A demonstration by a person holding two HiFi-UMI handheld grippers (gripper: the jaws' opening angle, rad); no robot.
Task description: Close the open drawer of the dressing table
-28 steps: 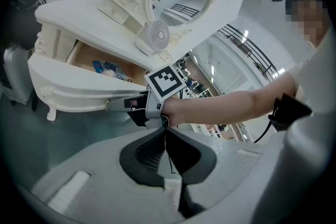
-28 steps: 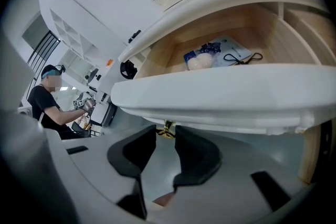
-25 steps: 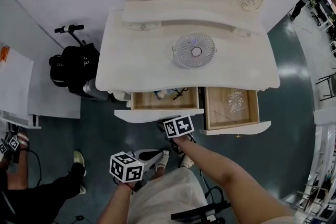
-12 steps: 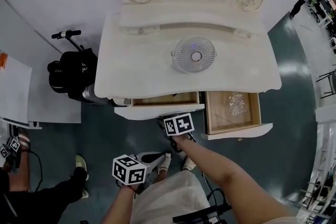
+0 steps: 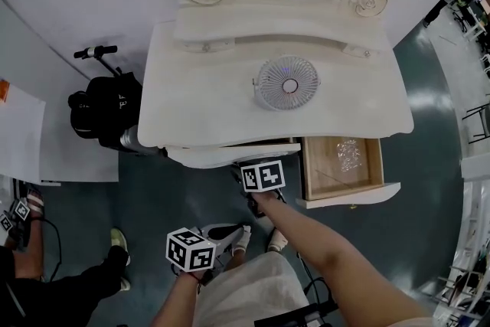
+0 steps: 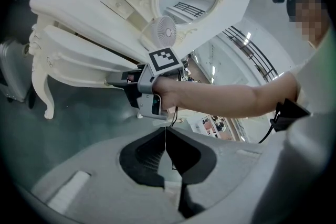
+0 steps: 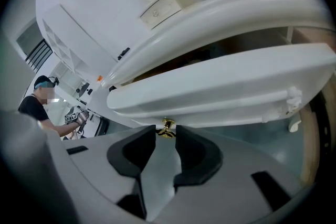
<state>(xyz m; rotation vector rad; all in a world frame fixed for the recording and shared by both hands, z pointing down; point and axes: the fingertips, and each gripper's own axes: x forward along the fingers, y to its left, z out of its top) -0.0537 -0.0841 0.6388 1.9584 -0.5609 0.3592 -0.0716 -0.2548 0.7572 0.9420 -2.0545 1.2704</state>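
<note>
Right gripper (image 5: pixel 260 172) is pressed up to the front of the dressing table (image 5: pixel 199 88), against the left drawer (image 5: pixel 230 156). That drawer sits nearly flush under the tabletop, while the other drawer (image 5: pixel 341 165), at the table's right end, stands wide open. Left gripper (image 5: pixel 191 250) hangs well back from the table, idle I'd guess. In the left gripper view its jaws meet, with nothing between them. In the right gripper view the jaws stand apart, straddling the gold knob (image 7: pixel 167 124) on the drawer front without squeezing it — a push needs no grip.
</note>
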